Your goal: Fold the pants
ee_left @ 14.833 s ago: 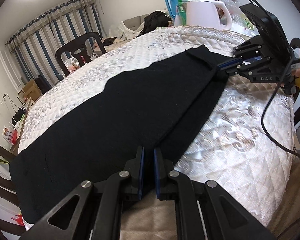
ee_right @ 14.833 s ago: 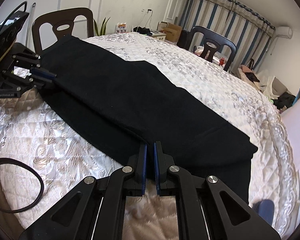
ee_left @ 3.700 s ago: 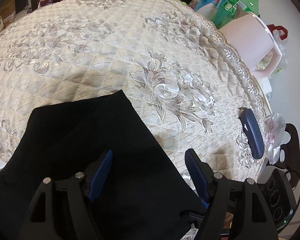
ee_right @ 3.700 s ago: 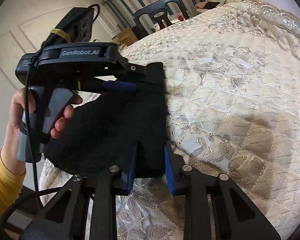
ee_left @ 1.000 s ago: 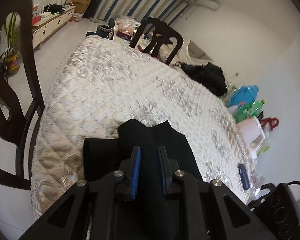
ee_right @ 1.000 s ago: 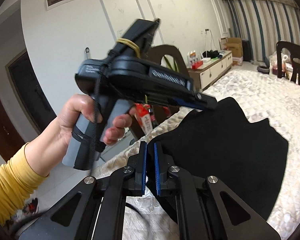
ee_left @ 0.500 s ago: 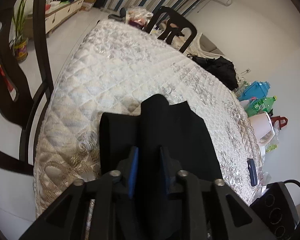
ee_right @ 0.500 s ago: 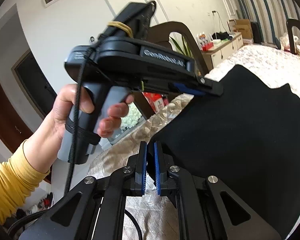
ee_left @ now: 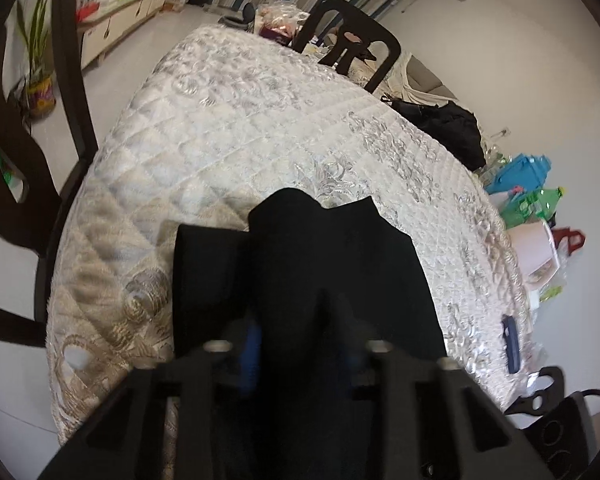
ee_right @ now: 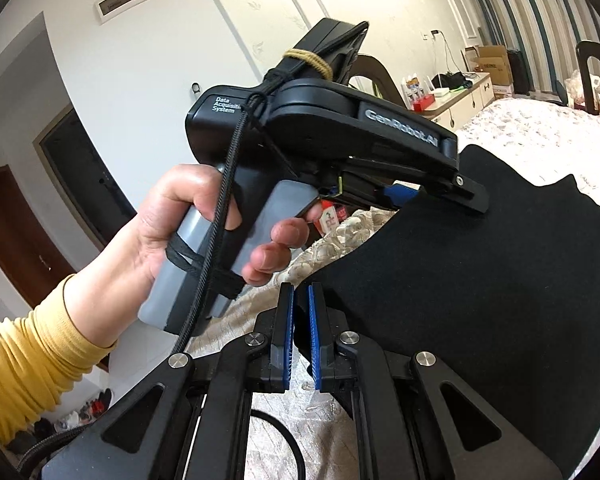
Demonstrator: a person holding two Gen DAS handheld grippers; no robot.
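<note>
Over the near end of the quilted table (ee_left: 228,128), black pants (ee_left: 340,264) now lifted and doubled into a short bundle where, a few seconds back, lay a flat fold under wide-spread jaws. Left gripper (ee_left: 300,344) just closing again on a thick bunch of cloth, after loosening a moment before; right gripper (ee_right: 298,332) clenched tight on the near edge. Probably carrying the last fold over; laying down and smoothing still to come.
</note>
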